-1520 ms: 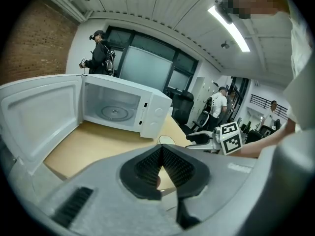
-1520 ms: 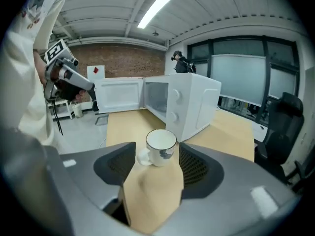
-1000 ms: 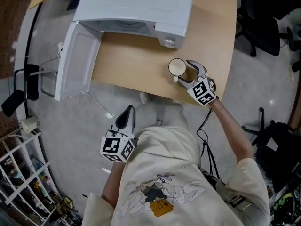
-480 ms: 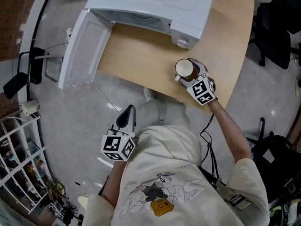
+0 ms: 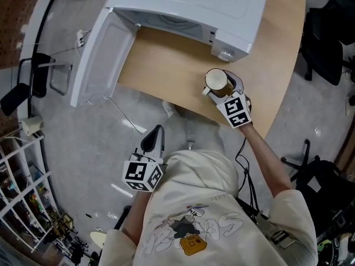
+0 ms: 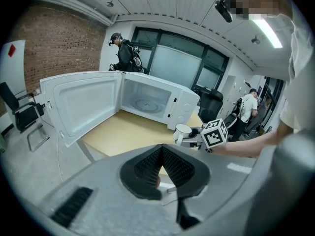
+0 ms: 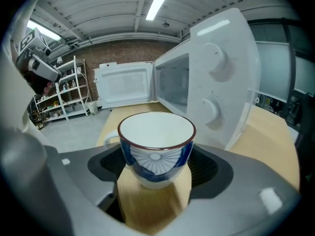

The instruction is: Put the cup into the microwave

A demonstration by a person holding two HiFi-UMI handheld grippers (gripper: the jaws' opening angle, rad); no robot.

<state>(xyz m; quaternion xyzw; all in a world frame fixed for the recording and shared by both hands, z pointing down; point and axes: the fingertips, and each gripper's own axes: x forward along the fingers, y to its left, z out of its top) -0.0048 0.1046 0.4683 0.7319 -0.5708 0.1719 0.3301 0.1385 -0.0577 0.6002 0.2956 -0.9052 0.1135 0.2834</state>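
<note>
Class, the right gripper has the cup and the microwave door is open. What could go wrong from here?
1. The right gripper holds the cup by its rounded, tapering sides, so it might slip or tip.
2. The control panel of the microwave stands just beyond the cup, with the cavity off to one side. The cup may knock the panel's edge.
3. The handle sticks out sideways and could catch the opening's frame.

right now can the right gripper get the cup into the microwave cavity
Probably yes. The microwave door stands wide open, the table before the cavity is bare, and the right gripper, jaws shut on the cup, sits in front of the control panel.
</note>
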